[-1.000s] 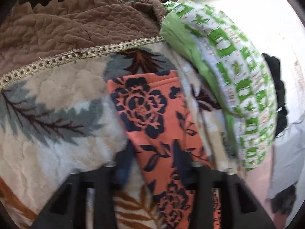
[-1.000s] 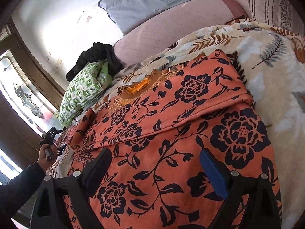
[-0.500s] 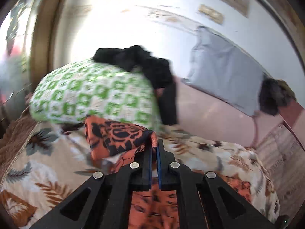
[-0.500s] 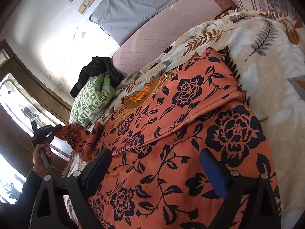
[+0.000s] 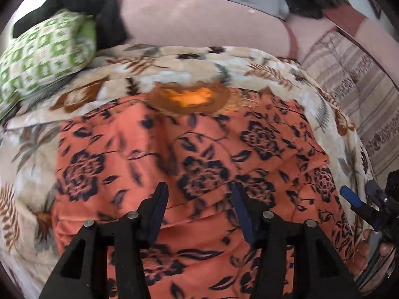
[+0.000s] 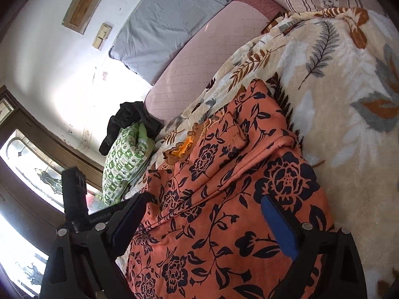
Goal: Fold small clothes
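A: Where does the left gripper [image 5: 199,199] sit?

B: Low over the orange floral garment [image 5: 189,154], pointing toward the pink headboard cushion [image 5: 199,25]; its jaws stand apart with nothing between them, the cloth lying flat beneath; half a second ago they were pinched together on a raised sleeve, so the cloth has been let go

A: And the right gripper [image 6: 207,224]?

B: Spread wide, hovering above the garment's near end, one finger [image 6: 279,224] over the cloth and the other at its left edge; it grips nothing; its pose is much as before; in the left view it shows at the far right edge [image 5: 361,204] with the person's fingers [image 5: 376,246] wrapped on the handle

A: How does the garment lie now?

B: Spread on the leaf-patterned blanket [image 6: 349,79], neckline [image 5: 192,97] toward the headboard; the sleeve that was lifted out toward the green pillow [image 5: 45,49] now lies folded in over the body, so the left edge is straight; a fold ridge crosses the cloth in the right view; black clothes [image 6: 129,119] drape over the pillow, well apart from the garment
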Demonstrator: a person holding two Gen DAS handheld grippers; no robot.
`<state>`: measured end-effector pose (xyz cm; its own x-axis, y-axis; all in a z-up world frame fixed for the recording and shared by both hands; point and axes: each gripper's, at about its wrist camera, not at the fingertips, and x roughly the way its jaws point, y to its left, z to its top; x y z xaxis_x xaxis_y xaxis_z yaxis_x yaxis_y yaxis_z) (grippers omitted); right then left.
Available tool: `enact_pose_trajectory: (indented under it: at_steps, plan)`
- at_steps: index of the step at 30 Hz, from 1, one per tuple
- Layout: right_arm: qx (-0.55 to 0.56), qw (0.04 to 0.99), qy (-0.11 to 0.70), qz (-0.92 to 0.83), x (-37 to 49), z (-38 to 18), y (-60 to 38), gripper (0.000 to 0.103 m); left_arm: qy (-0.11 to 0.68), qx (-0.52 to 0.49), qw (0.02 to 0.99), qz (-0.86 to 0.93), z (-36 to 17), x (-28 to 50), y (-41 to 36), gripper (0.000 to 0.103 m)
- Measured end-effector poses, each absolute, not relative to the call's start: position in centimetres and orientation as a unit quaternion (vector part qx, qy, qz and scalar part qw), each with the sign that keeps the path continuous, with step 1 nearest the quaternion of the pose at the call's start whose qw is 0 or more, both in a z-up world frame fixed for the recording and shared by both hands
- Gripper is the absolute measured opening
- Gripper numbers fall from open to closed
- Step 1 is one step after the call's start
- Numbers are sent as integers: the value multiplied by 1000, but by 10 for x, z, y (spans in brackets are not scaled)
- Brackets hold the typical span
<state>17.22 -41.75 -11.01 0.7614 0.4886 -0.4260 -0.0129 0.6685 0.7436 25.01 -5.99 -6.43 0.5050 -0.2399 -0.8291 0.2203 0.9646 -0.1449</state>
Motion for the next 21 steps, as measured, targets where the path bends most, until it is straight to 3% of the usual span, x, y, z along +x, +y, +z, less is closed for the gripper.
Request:
enact_pose_trajectory:
  at_steps: [2, 9, 17, 19, 20, 21]
  plan:
    - [386, 855, 312, 154, 172, -107, -417, 95, 470, -26, 879, -77, -64, 247, -18, 66]
    - [452, 812, 323, 182, 229, -87, -415, 95, 454, -56, 889, 3, -97, 243, 67, 66]
    - [509, 744, 426, 77, 305, -146, -405, 94, 441, -101, 892, -2, -123, 245, 87, 68]
    - [500, 747, 436, 53, 311, -153, -400, 88, 449, -104, 888, -2, -129, 248, 88, 70]
    - [488, 751, 443, 39, 316, -155, -398, 72, 449, -103, 888, -3, -129, 249, 86, 74]
    - [468, 758, 454, 21, 320, -154, -396, 45, 451, -101, 887, -4, -129, 250, 85, 75]
